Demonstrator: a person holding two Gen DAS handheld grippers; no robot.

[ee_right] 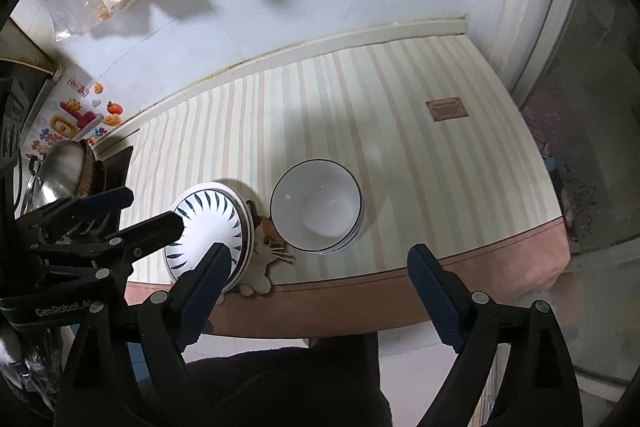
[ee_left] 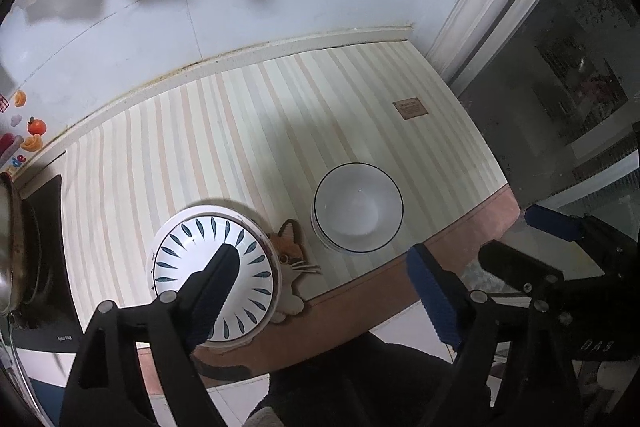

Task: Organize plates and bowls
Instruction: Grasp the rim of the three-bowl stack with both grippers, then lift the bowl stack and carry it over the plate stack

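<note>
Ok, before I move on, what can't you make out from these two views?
- Leaf-pattern dish: the left hand-held gripper finger covers its middle in the left wrist view; the right hand-held gripper covers its near rim in the right wrist view.
- How many pieces sit under the white bowl: only rim edges show.
- Cat-shaped mat: mostly hidden under the dishes.
- Brown label on the striped cloth: text too small.

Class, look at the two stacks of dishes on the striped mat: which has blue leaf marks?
The left stack, beside the cat-shaped coaster. The right stack of bowls is plain white with a thin dark rim.
</note>
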